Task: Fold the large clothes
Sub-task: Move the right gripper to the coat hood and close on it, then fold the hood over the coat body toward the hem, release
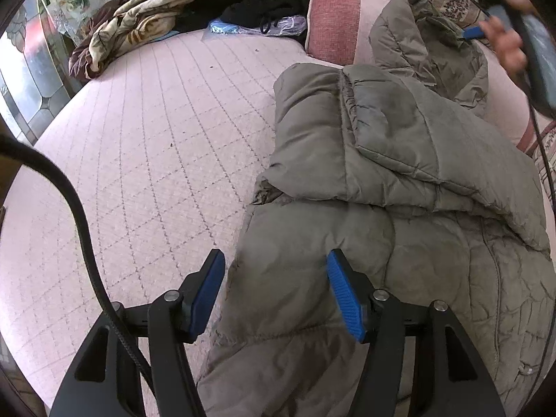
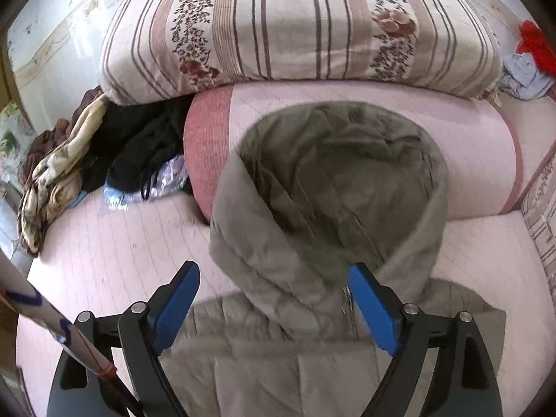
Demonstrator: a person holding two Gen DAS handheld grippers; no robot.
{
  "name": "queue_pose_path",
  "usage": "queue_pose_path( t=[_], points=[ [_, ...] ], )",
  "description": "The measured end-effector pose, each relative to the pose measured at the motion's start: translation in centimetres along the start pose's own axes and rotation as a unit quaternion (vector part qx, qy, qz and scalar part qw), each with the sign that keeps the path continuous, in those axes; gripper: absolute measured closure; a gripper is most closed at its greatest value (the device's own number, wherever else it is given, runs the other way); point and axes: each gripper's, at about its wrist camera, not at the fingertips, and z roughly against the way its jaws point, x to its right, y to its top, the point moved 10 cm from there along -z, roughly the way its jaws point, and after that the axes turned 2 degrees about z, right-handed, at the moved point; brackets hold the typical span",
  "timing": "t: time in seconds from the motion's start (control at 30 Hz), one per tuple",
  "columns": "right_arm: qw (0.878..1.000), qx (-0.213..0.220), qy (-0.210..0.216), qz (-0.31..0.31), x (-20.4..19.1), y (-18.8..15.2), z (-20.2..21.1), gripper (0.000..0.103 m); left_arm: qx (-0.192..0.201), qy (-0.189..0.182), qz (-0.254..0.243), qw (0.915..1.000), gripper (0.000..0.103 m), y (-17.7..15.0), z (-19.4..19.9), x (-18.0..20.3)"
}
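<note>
A grey-olive puffer jacket (image 1: pixel 399 180) lies on the pink quilted bed (image 1: pixel 156 139), its sleeve folded across the body. My left gripper (image 1: pixel 274 260) is open and empty, hovering just above the jacket's lower left edge. In the right wrist view the jacket's hood (image 2: pixel 333 180) lies open toward the rolled pink mattress pad (image 2: pixel 469 139). My right gripper (image 2: pixel 274 274) is open and empty, with its blue pads either side of the collar below the hood. The right gripper also shows in the left wrist view (image 1: pixel 476 33), by the hood, held by a hand.
A striped floral quilt (image 2: pixel 295 24) rests on the rolled pad. A beige-brown blanket (image 1: pixel 139 17), black clothes (image 1: pixel 257 3) and a plastic bag (image 1: pixel 250 26) lie at the far end of the bed. A black cable (image 1: pixel 80 215) hangs at left.
</note>
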Motion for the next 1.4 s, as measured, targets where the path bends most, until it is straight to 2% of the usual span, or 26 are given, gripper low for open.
queue_pose_path(
  t=[0.27, 0.5, 0.57, 0.6, 0.63, 0.67, 0.7, 0.73, 0.93, 1.07, 1.23, 1.4],
  points=[
    [0.998, -0.023, -0.041, 0.043, -1.9, 1.7, -4.8, 0.008, -0.004, -0.002, 0.004, 1.0, 0.039, 0.1, -0.6, -0.3],
    [0.995, -0.044, -0.073, 0.046, -0.6, 1.3, -8.4, 0.009, -0.01, -0.005, 0.01, 0.9999, 0.035, 0.0, -1.1, -0.6],
    [0.996, -0.042, -0.073, 0.044, -0.4, 1.4, -8.7, 0.013, -0.012, -0.006, 0.012, 0.9998, 0.034, 0.0, -1.3, -0.7],
    [0.996, -0.043, -0.069, 0.045, -0.4, 1.4, -9.0, 0.023, -0.013, -0.007, 0.014, 0.9998, 0.034, 0.0, -1.4, -0.7],
    [0.996, -0.047, -0.065, 0.047, -0.6, 1.3, -9.3, 0.042, -0.014, -0.007, 0.014, 0.9998, 0.034, 0.0, -1.4, -0.7],
    [0.996, -0.052, -0.06, 0.048, -0.7, 1.2, -9.4, 0.053, -0.014, -0.007, 0.015, 0.9998, 0.033, 0.0, -1.5, -0.7],
    [0.996, -0.056, -0.054, 0.047, -0.8, 1.1, -9.5, 0.077, -0.014, -0.007, 0.015, 0.9998, 0.033, 0.1, -1.5, -0.7],
    [0.996, -0.055, -0.051, 0.045, -0.9, 1.1, -9.3, 0.087, -0.015, -0.006, 0.015, 0.9998, 0.033, 0.1, -1.6, -0.7],
    [0.999, -0.014, -0.03, 0.041, -0.8, 0.9, -4.3, 0.093, -0.014, -0.002, 0.014, 0.9998, 0.033, 0.2, -1.6, -0.6],
    [0.998, 0.003, -0.023, 0.055, -0.1, -1.1, 1.2, 0.093, -0.014, -0.006, 0.017, 0.9997, 0.033, 0.2, -1.2, -0.7],
    [0.997, 0.026, -0.003, 0.068, 1.5, -6.1, 9.6, 0.094, 0.001, -0.007, 0.026, 0.9996, 0.033, 0.4, -0.2, -1.2],
    [0.995, 0.052, -0.002, 0.08, 2.6, -13.0, 16.7, 0.094, 0.021, -0.016, 0.042, 0.9988, 0.033, 0.8, 1.5, -2.0]
  ],
)
